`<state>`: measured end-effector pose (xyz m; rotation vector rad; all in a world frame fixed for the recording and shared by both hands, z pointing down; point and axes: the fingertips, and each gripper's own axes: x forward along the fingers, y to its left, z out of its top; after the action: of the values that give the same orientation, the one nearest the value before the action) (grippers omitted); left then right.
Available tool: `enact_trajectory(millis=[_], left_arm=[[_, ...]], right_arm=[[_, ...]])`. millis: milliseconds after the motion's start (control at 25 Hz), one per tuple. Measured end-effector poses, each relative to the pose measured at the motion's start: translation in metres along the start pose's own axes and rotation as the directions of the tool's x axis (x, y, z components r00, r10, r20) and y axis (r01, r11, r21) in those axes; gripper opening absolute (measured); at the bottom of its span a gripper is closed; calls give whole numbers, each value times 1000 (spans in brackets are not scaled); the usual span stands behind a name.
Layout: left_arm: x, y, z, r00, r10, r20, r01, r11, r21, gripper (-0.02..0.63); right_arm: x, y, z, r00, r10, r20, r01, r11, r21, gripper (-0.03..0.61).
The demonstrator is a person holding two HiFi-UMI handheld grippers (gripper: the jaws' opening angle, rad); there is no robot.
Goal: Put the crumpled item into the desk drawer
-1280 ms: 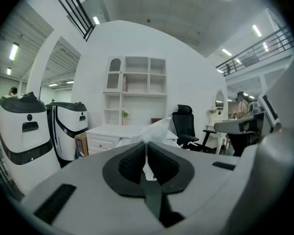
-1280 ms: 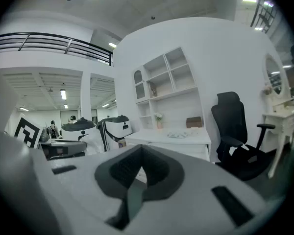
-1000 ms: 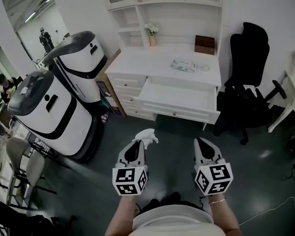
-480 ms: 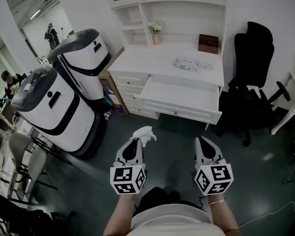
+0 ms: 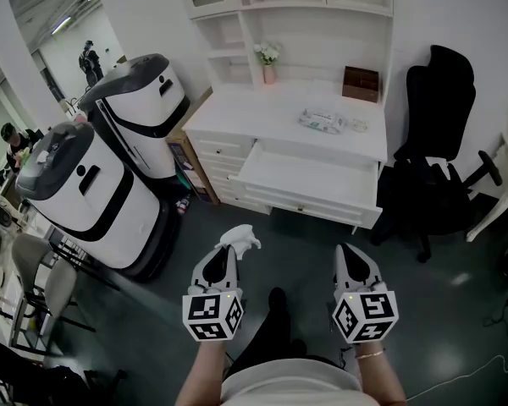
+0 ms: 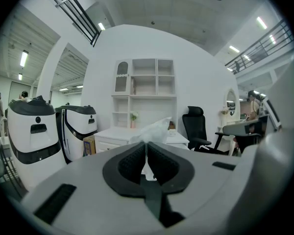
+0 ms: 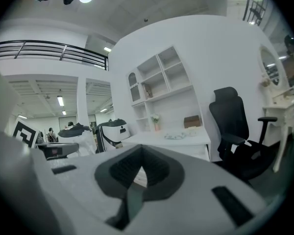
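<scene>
Near the bottom centre, above the dark floor (image 5: 300,248), the left gripper (image 5: 229,248) had its jaws pinched shut on the crumpled white item (image 5: 240,238), a thin, creased wad poking past the tips. Beside it, the right gripper (image 5: 349,252) had its jaws closed together, empty. Farther off, the desk drawer (image 5: 305,207) stood pulled open, well apart from the item, with bare floor between and a black chair (image 5: 436,142) to the right.

You face a white wall (image 5: 457,7) above a dark grey floor (image 5: 457,260), with a black office chair (image 5: 440,108) to your right
</scene>
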<state>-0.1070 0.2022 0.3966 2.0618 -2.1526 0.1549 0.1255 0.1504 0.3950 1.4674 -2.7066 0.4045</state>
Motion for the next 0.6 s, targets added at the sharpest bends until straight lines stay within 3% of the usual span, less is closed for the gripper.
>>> enact_trajectory(millis=[600], left_arm=[[130, 39, 18, 1000, -18, -12, 18, 1000, -19, 8]], right_arm=[[117, -39, 18, 997, -64, -35, 64, 998, -1, 2]])
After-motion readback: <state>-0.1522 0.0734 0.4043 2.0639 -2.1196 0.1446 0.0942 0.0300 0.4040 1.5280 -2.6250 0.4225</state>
